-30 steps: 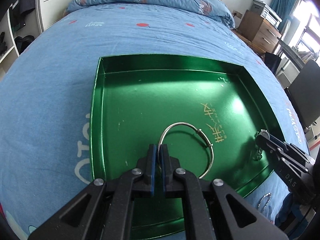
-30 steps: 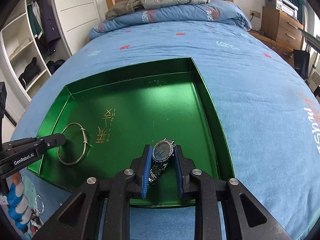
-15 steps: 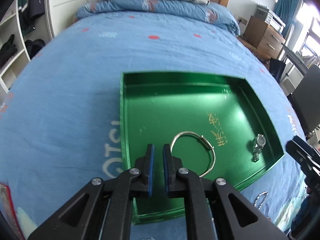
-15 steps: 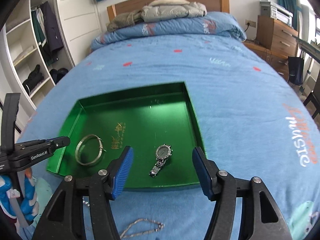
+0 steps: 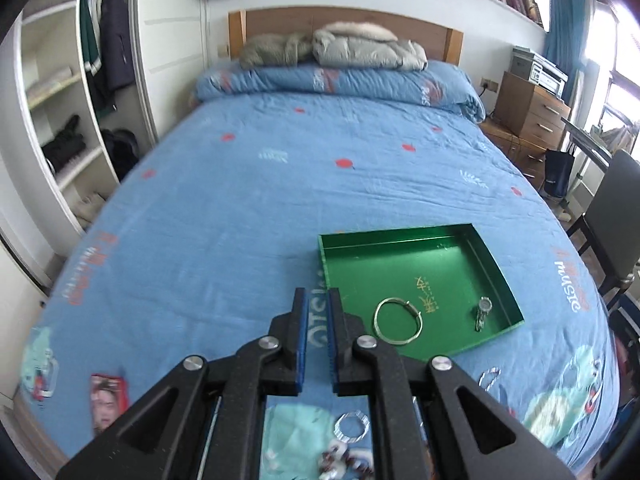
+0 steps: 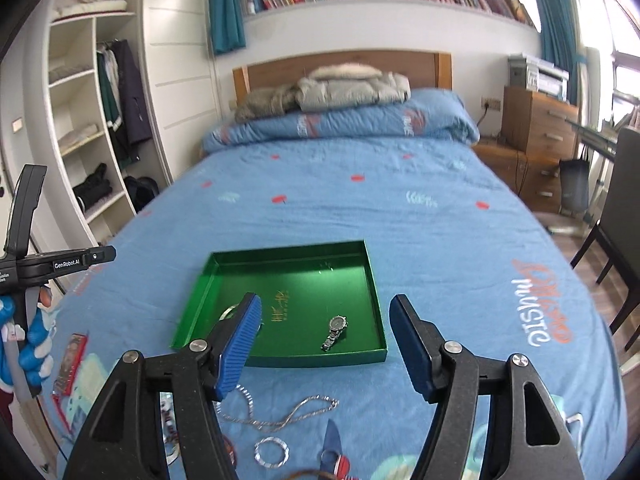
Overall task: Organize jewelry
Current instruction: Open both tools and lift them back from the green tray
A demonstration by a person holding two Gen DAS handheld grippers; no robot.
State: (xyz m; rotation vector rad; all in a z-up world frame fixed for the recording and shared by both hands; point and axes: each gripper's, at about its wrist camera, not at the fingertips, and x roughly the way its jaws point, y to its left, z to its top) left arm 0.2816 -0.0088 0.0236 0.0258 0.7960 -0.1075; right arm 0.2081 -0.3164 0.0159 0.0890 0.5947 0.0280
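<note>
From the left wrist, the left gripper [image 5: 316, 304] hangs empty over the blue bedspread [image 5: 248, 208], jaws a narrow slit apart, beside the green tray [image 5: 502, 276] holding a silver bangle [image 5: 398, 321] and wristwatch [image 5: 483, 312]. From the right wrist, the right gripper [image 6: 326, 320] gapes wide and empty above a silver chain necklace [image 6: 280, 410] and wavy ring [image 6: 272, 451] lying on the bedspread just before the tray.

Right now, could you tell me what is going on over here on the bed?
A person with a gripper in each hand is sorting jewelry into a green tray on the bed. A silver bangle and a watch lie in the tray. Both grippers are above the near edge of the bed, holding nothing: the right gripper wide open, the left gripper nearly closed. A silver chain and a ring-shaped piece lie on the blue sheet.
</note>
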